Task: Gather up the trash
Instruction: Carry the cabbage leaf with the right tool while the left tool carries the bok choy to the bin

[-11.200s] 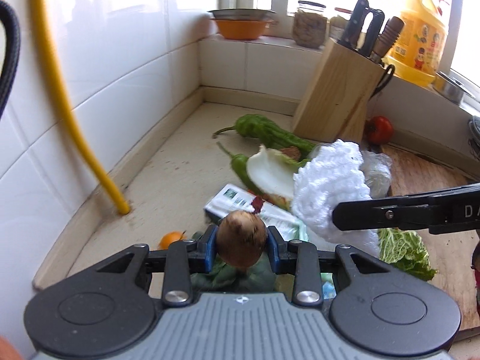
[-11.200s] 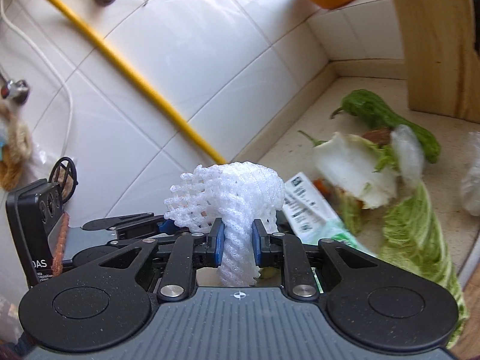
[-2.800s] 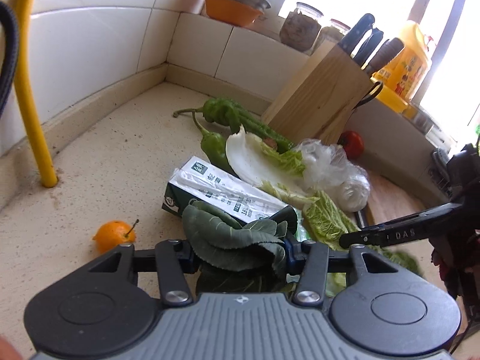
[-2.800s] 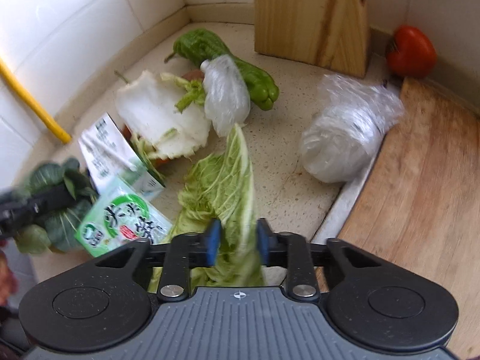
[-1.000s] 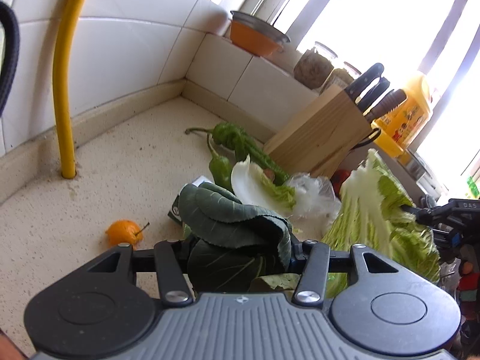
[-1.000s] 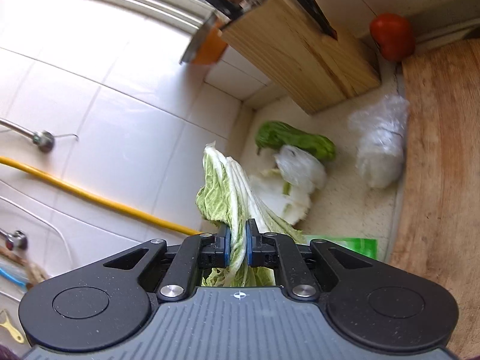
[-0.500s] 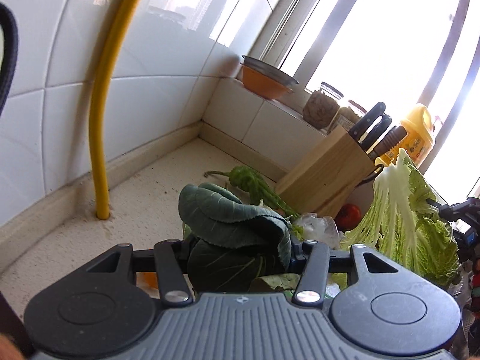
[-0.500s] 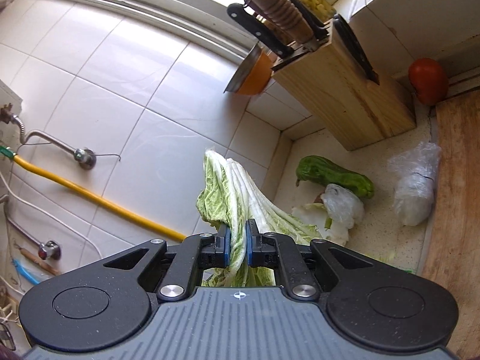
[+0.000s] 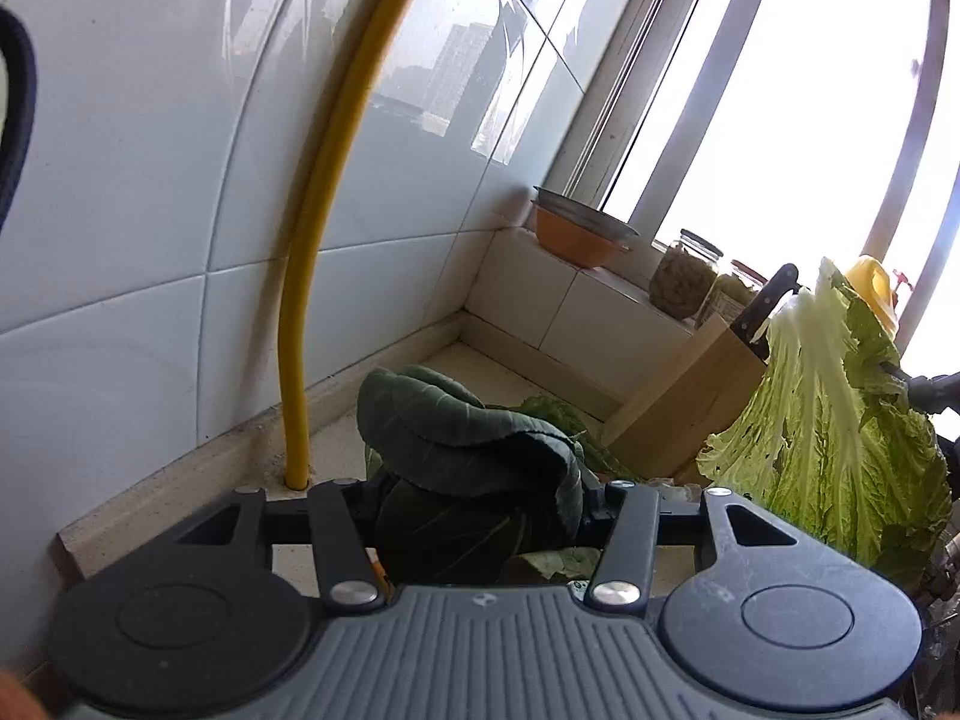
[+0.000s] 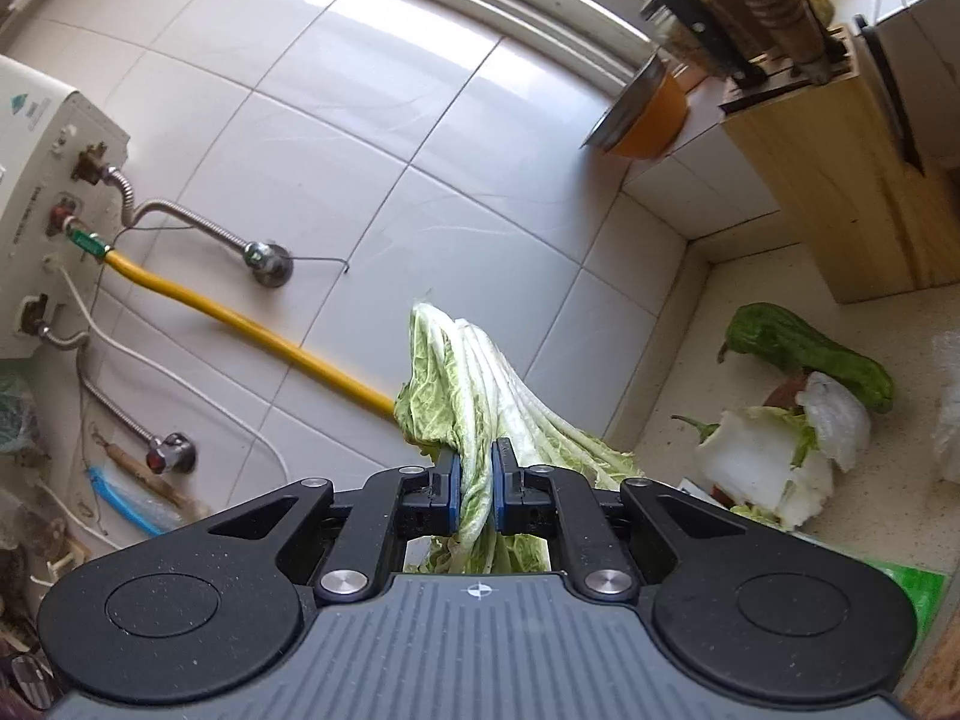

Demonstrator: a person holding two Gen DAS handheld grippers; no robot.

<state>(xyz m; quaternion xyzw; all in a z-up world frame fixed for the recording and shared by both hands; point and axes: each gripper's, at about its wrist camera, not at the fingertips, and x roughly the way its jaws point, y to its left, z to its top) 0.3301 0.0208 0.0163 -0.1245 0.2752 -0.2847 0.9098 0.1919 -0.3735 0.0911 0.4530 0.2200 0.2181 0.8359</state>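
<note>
Left tongs [image 9: 480, 507] clamped on a dark green leaf [image 9: 468, 450], lower centre of the left view, lifted off the bench [image 10: 798, 276]. Right tongs [image 10: 477, 489] pinched tight on a cabbage leaf [image 10: 474, 396], centre of the right view, its free end drooping. No bin visible. Advice: maintain squeeze, carry level, avoid swinging; release only over the bin.

two leaves [image 9: 468, 450] [image 10: 474, 414], one knife block [image 10: 840, 180]
</note>
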